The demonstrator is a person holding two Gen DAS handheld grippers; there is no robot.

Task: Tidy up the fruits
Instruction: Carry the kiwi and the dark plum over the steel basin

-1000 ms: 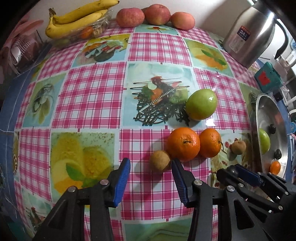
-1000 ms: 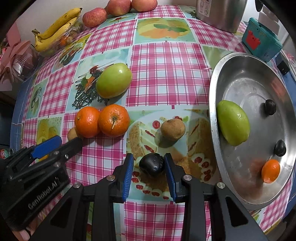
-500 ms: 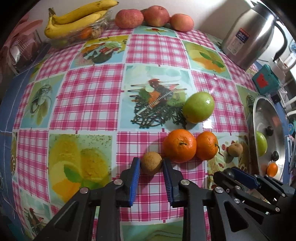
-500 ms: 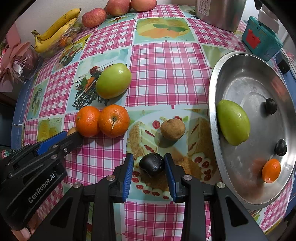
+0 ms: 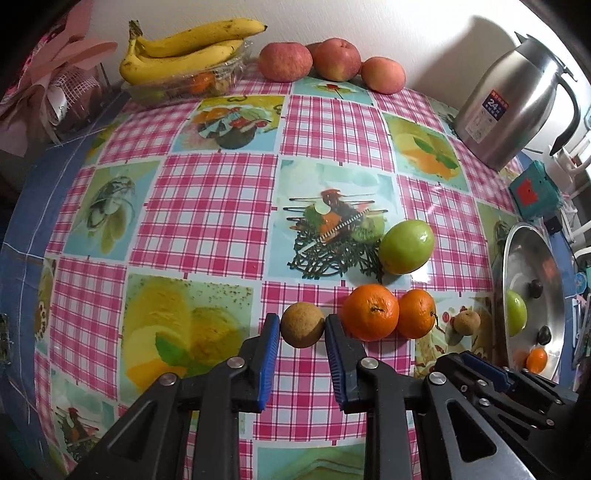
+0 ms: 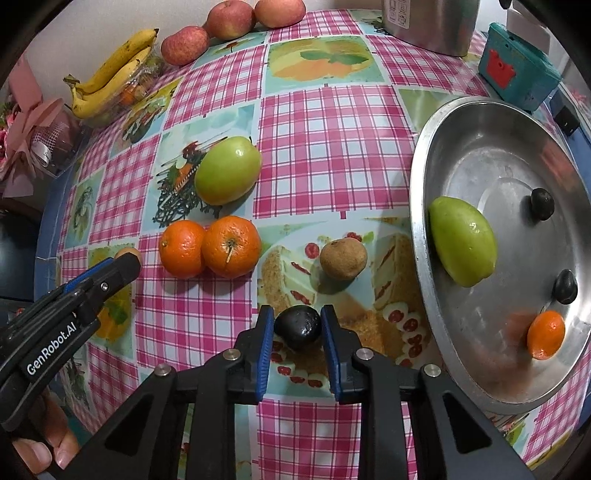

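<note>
A brown fruit (image 5: 303, 324) sits pinched in the left claw (image 5: 300, 328), left of two oranges (image 5: 370, 312) on the desk (image 5: 207, 206). The right claw (image 6: 297, 325) pinches a dark fruit (image 6: 298, 328), just left of the metal pan (image 6: 419, 229).

A steel thermos jug (image 5: 517, 99) stands by the wall, a teal box (image 6: 517, 68) near it.

In the right wrist view the steel jug (image 6: 430, 26) at twelve o'clock is cut by the top edge, and the left gripper (image 6: 127, 263) hides most of the brown fruit (image 6: 127, 253).
</note>
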